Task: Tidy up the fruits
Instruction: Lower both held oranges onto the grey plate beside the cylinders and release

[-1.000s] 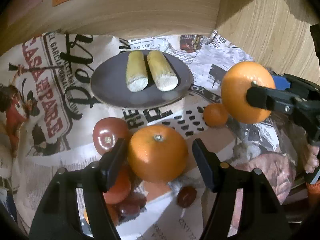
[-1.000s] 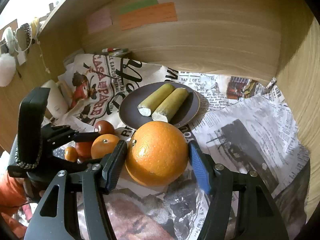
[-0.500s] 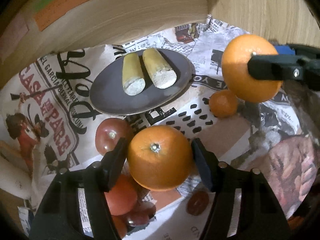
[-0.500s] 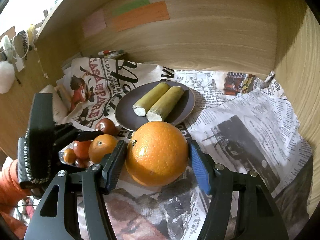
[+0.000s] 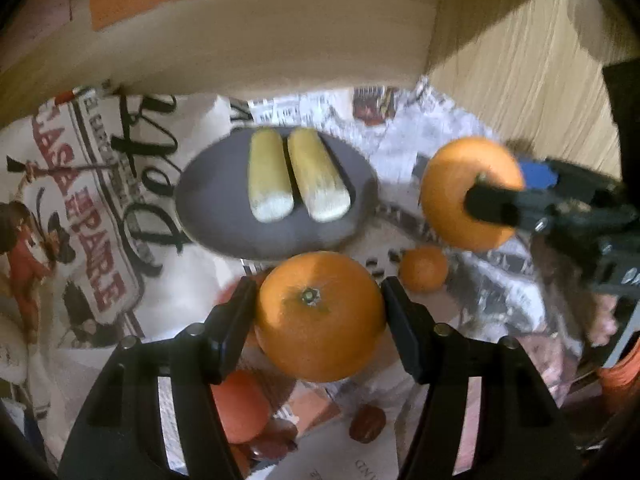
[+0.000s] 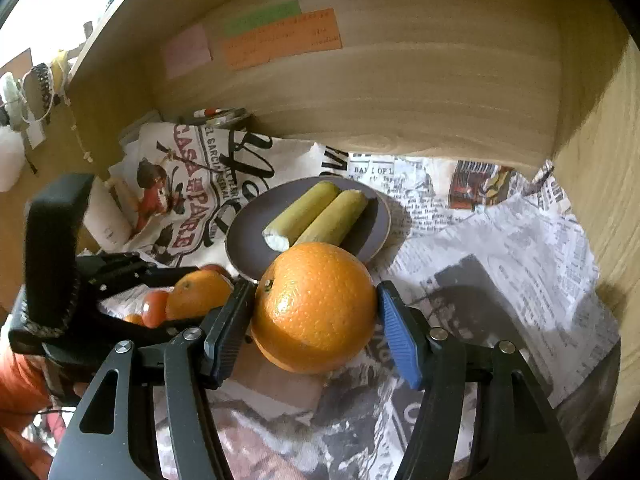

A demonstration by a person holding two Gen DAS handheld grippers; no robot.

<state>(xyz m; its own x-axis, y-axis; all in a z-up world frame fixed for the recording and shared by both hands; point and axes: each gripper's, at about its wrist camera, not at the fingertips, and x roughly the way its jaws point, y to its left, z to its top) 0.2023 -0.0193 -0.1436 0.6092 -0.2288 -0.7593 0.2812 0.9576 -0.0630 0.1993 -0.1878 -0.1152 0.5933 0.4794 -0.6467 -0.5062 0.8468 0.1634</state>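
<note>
Orange (image 5: 320, 316) gripped in my left claw (image 5: 318, 320), another (image 6: 314, 308) in my right claw (image 6: 316, 316); next, carry both somewhere to set down.

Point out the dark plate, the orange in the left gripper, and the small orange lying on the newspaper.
Dark plate (image 5: 216, 216), left wrist view, bare surface near its left rim.
Orange in the left gripper (image 5: 320, 316), left wrist view, middle of peel.
Small orange (image 5: 423, 269), left wrist view, its centre.

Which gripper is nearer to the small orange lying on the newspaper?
Left. The left gripper, shut on its own big orange, sits just beside the small orange. The right gripper, holding another orange, hangs above and behind it.
</note>
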